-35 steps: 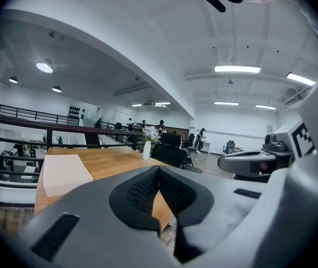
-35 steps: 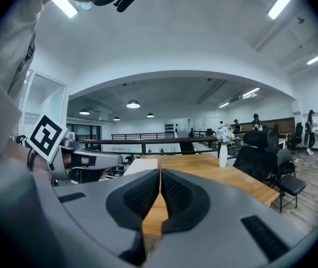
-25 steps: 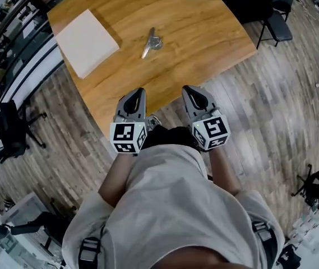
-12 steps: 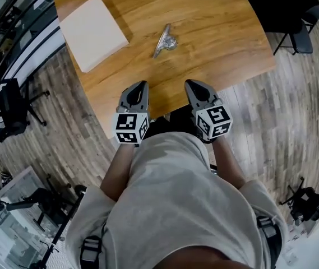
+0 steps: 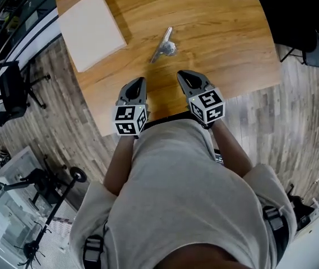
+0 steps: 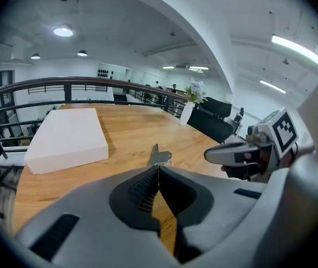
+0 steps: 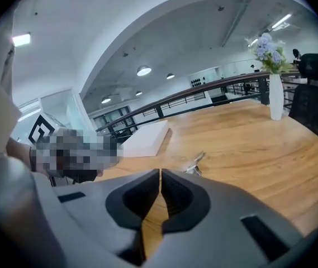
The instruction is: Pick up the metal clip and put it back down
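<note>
The metal clip lies flat on the wooden table, silver and narrow; it also shows as a small metal clip ahead of the left jaws and as the clip ahead of the right jaws. My left gripper hovers over the table's near edge, shut and holding nothing. My right gripper sits beside it, a little nearer the clip, also shut and holding nothing. In both gripper views the jaws meet with only a thin seam between them. Neither gripper touches the clip.
A flat white box rests on the table's left part. A white vase with flowers stands at the far edge. Black chairs and a railing line the wooden floor around the table.
Both grippers have moved forward over the table's near edge toward the clip, the right one a bit farther. The view has shifted with the person. The clip has not moved.
</note>
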{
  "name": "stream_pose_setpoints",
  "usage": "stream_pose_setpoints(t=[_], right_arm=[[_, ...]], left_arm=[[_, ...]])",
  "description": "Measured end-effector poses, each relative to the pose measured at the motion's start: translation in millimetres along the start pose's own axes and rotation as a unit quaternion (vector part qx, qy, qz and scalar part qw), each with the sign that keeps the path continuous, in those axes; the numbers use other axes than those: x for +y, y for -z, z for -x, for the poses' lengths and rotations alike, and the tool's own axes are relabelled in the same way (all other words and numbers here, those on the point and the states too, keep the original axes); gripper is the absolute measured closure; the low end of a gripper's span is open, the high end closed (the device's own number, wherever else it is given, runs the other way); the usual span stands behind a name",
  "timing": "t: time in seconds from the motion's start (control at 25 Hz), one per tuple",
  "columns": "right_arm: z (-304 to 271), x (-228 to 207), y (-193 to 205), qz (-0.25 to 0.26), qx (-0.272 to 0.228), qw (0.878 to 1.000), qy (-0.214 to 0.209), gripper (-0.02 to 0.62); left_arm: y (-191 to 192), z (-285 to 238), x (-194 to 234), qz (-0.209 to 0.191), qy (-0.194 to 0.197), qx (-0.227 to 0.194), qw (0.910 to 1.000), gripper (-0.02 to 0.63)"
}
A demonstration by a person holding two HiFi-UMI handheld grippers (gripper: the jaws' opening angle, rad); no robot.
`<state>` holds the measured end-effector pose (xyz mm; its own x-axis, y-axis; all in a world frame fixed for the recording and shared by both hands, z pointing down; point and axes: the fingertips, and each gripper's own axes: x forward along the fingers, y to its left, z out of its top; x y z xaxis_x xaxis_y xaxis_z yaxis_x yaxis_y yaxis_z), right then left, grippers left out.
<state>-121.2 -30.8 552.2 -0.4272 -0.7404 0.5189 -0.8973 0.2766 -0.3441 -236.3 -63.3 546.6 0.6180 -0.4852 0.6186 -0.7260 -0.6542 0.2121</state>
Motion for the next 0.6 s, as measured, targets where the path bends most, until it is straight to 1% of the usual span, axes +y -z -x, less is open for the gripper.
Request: stream_pose_setpoints(t=[0.2,0.28,0.48,0.6], right_arm=[[-22,-15,7,-0.016,0.024,0.999,-0.025,0.568],[-30,-20,8,-0.012,0.032,0.999,-0.03,0.568],[-48,-35,10,0.002,0.047,0.998,-0.048,0.566],[-63,-40,11,-0.009,0.053,0.997,-0.062,0.565]], left_arm=[[9,-16,4,0.018,-0.016,0.02,0.9995,0.582],[12,-20,7,0.029,-0.024,0.027,0.9989,0.581],[19,-26,15,0.058,-0.054,0.037,0.9962,0.581],[22,-26,24,0.07,-0.073,0.037,0.9941,0.582]])
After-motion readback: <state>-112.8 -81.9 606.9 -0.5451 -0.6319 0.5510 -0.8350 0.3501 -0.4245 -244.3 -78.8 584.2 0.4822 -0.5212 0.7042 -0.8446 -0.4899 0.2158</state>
